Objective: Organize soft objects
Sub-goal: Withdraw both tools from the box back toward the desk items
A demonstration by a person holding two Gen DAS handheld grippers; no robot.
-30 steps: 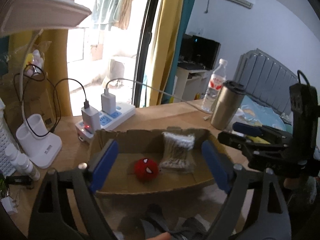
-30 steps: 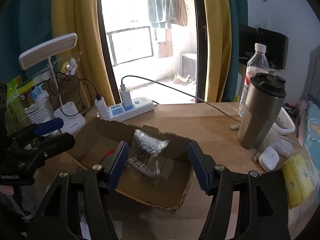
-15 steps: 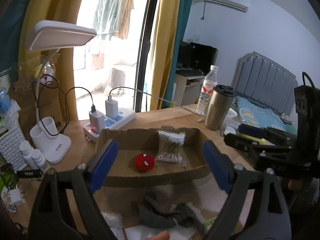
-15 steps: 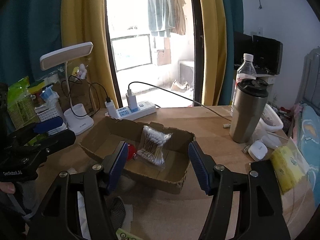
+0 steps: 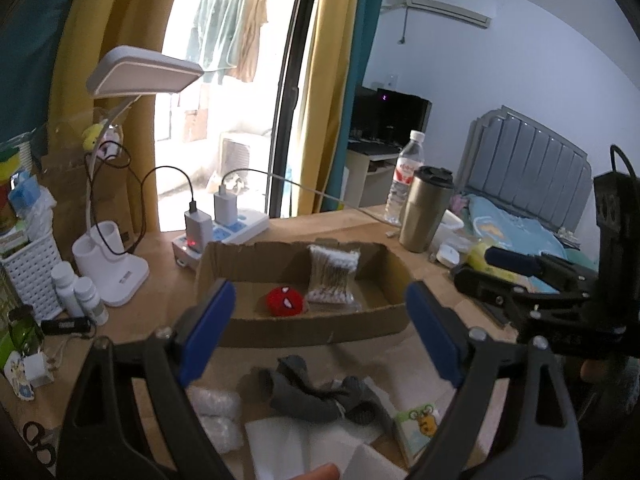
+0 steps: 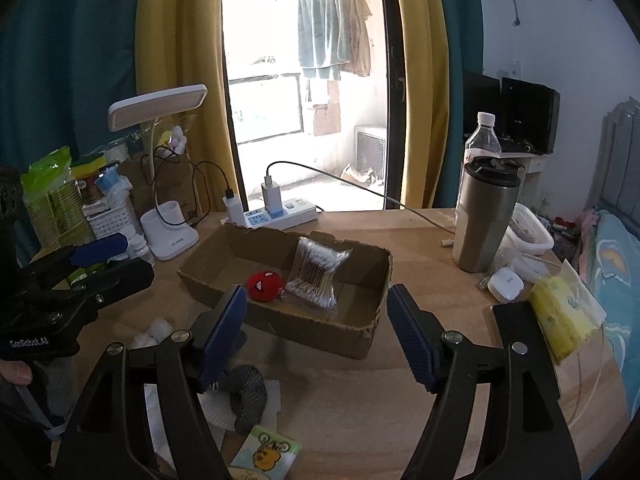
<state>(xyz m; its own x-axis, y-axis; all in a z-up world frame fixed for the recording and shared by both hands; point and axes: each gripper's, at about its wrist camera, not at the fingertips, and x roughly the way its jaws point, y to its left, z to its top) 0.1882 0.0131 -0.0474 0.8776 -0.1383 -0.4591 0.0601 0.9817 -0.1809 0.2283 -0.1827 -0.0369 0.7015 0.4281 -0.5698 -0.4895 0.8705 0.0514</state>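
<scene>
Both grippers, left (image 5: 320,328) and right (image 6: 316,336), pulled back from the box (image 6: 360,332), jaws wide apart and empty; sock (image 5: 316,392) now visible.

"GenRobot.AI" — white lettering on the left gripper (image 6: 112,258)

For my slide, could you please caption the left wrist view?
Open left gripper above grey socks, facing a cardboard box holding a red plush and cotton swabs.
</scene>
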